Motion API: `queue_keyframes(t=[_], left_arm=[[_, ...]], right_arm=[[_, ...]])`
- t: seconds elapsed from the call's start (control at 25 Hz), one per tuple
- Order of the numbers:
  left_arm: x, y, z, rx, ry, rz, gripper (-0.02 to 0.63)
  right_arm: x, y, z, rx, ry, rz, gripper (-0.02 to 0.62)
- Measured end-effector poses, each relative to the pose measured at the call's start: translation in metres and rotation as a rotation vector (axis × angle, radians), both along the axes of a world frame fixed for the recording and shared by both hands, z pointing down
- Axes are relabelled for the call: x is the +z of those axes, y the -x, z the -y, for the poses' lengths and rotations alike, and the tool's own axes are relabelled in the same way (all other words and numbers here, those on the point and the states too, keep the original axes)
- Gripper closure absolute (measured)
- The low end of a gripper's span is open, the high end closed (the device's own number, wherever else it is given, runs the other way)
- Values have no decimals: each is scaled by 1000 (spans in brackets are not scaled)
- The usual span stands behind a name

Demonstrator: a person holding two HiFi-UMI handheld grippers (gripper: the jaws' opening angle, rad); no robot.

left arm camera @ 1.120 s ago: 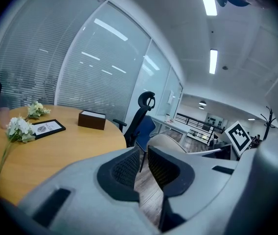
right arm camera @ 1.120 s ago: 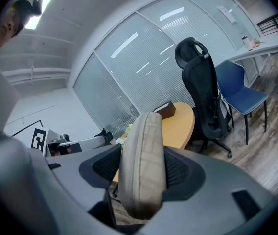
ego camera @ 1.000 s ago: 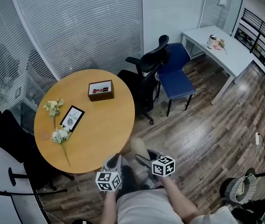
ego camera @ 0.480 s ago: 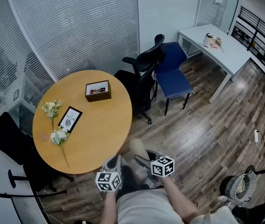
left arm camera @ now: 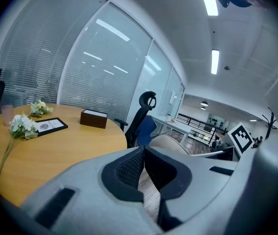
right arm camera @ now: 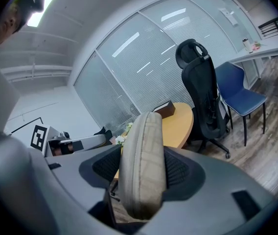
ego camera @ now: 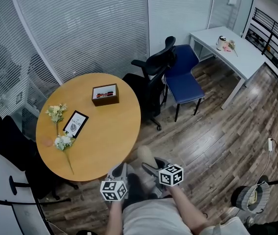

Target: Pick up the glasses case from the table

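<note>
The glasses case (right arm camera: 141,165) is a beige, fabric-covered oval that stands on edge between the pads of my right gripper (right arm camera: 142,169), which is shut on it. In the head view the case (ego camera: 145,153) sticks out ahead of the right gripper (ego camera: 151,166), off the table and over the floor, close to the person's body. My left gripper (ego camera: 121,170) is beside it on the left. Its jaws (left arm camera: 143,166) are shut together with nothing between them. The left gripper view also shows the case (left arm camera: 172,143) to the right.
A round wooden table (ego camera: 110,133) at the front left carries a brown box (ego camera: 105,94), a framed card (ego camera: 76,124) and artificial flowers (ego camera: 61,141). A black office chair (ego camera: 152,82) and a blue chair (ego camera: 185,78) stand beyond it. At the far right is a white desk (ego camera: 237,53).
The head view swayed slightly and came back. Both grippers and the case have kept their places.
</note>
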State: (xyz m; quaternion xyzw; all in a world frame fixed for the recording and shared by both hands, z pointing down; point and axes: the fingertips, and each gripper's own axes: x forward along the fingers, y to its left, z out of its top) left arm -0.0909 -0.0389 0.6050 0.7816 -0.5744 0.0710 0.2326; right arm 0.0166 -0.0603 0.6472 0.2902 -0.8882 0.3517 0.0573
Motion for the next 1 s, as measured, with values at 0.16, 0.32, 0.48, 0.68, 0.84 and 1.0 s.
queue_keyframes(t=[0.16, 0.32, 0.48, 0.68, 0.84, 1.0], left_arm=[[0, 1, -2, -2, -5, -6, 596], [1, 2, -3, -4, -8, -10, 595], [1, 4, -3, -6, -6, -15, 596], [2, 3, -5, -9, -3, -17, 595], [2, 5, -3, -18, -7, -18, 595], [1, 6, -3, -22, -7, -19, 595]], right_arm=[[-1, 2, -2, -8, -6, -5, 341], [0, 2, -2, -7, -6, -6, 341], [0, 1, -2, 0, -2, -3, 341], [0, 1, -2, -2, -4, -4, 341], [0, 3, -2, -8, -13, -5, 341], [-1, 3, 0, -9, -15, -7, 341]])
